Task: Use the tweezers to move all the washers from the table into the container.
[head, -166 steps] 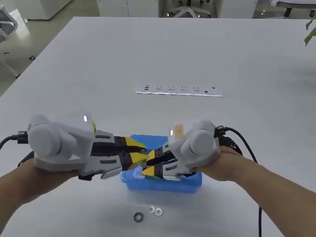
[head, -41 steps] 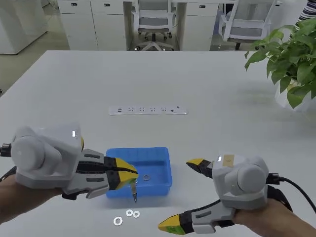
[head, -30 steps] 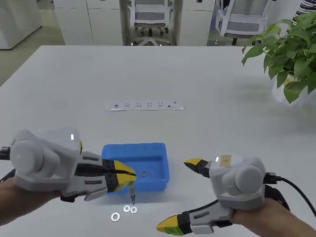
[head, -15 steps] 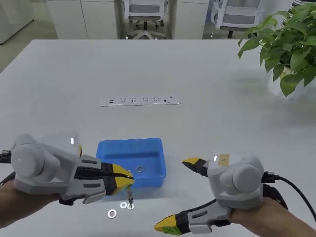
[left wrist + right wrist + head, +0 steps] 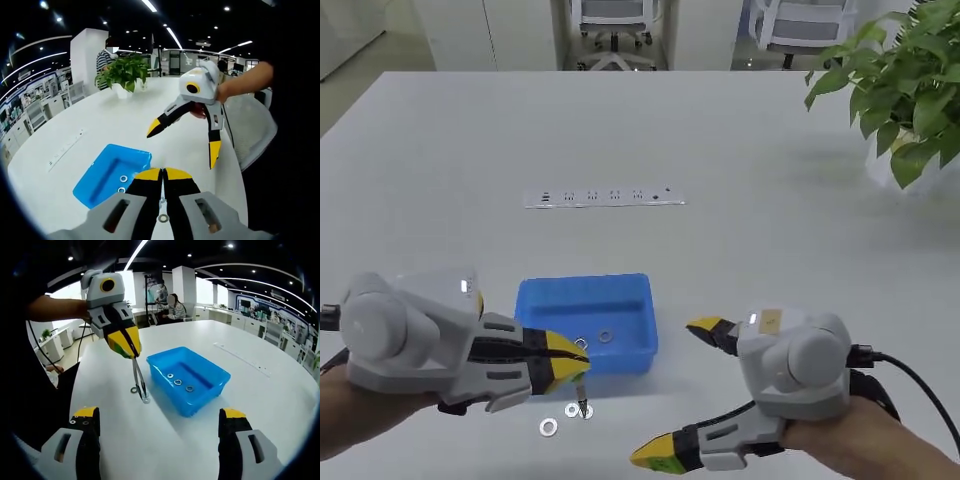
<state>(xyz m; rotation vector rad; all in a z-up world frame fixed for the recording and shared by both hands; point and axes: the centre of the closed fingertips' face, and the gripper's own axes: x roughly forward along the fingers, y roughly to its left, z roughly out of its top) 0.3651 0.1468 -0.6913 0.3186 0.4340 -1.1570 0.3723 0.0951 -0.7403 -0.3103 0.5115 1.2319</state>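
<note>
Three washers (image 5: 571, 411) were seen in the head view on the surface (image 5: 740, 220), just beside the near wall of the blue container (image 5: 620, 360). The left gripper (image 5: 576, 362) was held with its fingers pressed together on the tweezers (image 5: 581, 395). Their long axis was pointed steeply down, and the tips were set at the rightmost washer of the group. At least two further washers were lying inside the container. The right gripper (image 5: 675, 393) was kept off to the right, its fingers spread wide with nothing between them.

In the left gripper view, two of the loose washers were found directly ahead of the closed fingers, with the container beyond them to the upper left. The tweezers themselves could hardly be made out there.

In the right gripper view, the tweezer tips were seen touching down at one washer, another lying just beside it, and three washers were counted in the container. The left gripper was judged the nearer, with only a short carry over the near wall called for.
</note>
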